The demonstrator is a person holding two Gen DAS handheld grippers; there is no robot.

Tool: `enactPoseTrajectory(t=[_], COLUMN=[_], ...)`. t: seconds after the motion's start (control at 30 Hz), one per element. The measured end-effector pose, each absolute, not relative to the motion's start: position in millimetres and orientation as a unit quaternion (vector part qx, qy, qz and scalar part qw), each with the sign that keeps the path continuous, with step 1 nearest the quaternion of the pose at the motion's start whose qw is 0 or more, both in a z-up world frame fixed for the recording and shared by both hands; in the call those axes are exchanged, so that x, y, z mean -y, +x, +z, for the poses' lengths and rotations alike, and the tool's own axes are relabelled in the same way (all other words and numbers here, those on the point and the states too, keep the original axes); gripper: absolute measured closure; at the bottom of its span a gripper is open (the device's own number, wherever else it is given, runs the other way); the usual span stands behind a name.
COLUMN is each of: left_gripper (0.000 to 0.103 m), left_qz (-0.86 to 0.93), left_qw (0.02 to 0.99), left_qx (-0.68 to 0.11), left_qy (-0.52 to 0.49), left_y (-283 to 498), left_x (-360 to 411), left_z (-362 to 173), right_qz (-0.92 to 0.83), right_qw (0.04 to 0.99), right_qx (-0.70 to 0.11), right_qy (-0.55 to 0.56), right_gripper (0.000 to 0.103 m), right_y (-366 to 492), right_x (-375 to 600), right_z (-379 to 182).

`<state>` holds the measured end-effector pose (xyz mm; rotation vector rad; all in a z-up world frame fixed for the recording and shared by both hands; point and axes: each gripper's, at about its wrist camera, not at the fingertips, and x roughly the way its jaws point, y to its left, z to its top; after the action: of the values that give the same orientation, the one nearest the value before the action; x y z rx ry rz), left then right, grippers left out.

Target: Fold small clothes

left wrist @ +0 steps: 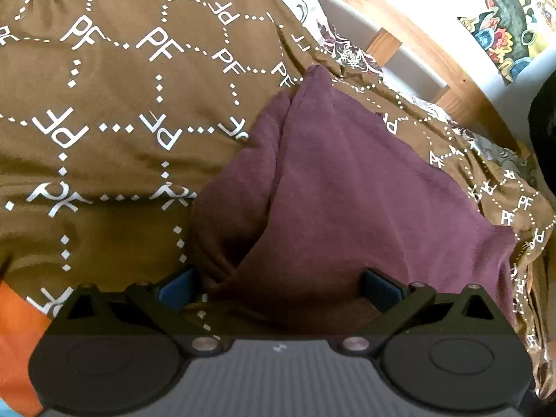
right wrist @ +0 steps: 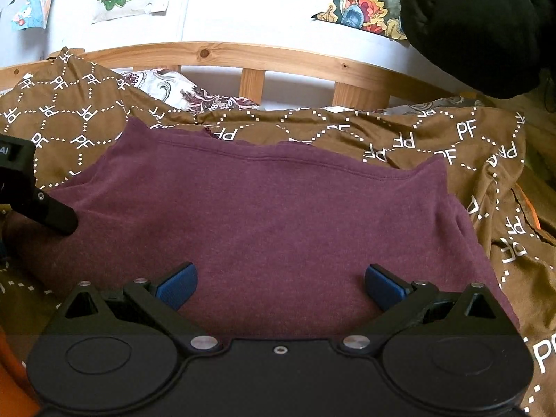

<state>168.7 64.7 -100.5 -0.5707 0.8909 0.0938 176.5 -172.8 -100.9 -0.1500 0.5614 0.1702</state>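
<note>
A maroon garment (right wrist: 264,208) lies spread on a brown blanket (right wrist: 434,139) printed with white letters, its hemmed edge at the far side. My right gripper (right wrist: 279,285) is open just above the garment's near part, blue pads (right wrist: 177,285) wide apart with nothing pinched between them. In the left wrist view the maroon garment (left wrist: 347,180) shows a raised fold on its left side. My left gripper (left wrist: 278,290) is open, and the bunched near edge of the cloth lies between its fingers. Part of the left gripper's black body (right wrist: 34,194) shows at the garment's left edge.
A wooden bed rail (right wrist: 278,59) runs behind the blanket, with a white wall and colourful posters (right wrist: 365,7) above. A floral sheet (right wrist: 194,93) peeks out by the rail. A black bulky object (right wrist: 479,24) hangs at upper right. Orange fabric (left wrist: 17,340) lies at lower left.
</note>
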Motion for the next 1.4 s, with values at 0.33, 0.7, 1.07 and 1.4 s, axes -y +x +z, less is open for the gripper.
enactPoseTrajectory(t=[0.33,0.7,1.07,1.4], left_gripper=[0.001,0.001,0.053,0.085], left_qz=[0.057,0.066,0.105,0.081], left_qw=[0.867,0.867,0.877,0.921], left_qx=[-0.428,-0.421,-0.368,-0.306], left_qy=[-0.250,-0.257,-0.289,-0.229], left_y=[172.9,172.6,156.2,150.3], left_x=[-58.5,-56.5,-55.5,-33.9], left_z=[-103.4,-104.2,-99.7,-62.0], right_qz=[0.082,0.082,0.088,0.106], right_qw=[0.953,0.953,0.952,0.948], right_qx=[-0.281,-0.283,-0.287,-0.296], right_qy=[-0.075,-0.073,-0.061,-0.048], right_gripper=[0.001,0.001,0.000,0.000], right_y=[178.0,180.0,182.6,180.8], right_x=[171.9,173.0,177.5,186.0], right_z=[-105.2,-106.6,-107.9,-96.7])
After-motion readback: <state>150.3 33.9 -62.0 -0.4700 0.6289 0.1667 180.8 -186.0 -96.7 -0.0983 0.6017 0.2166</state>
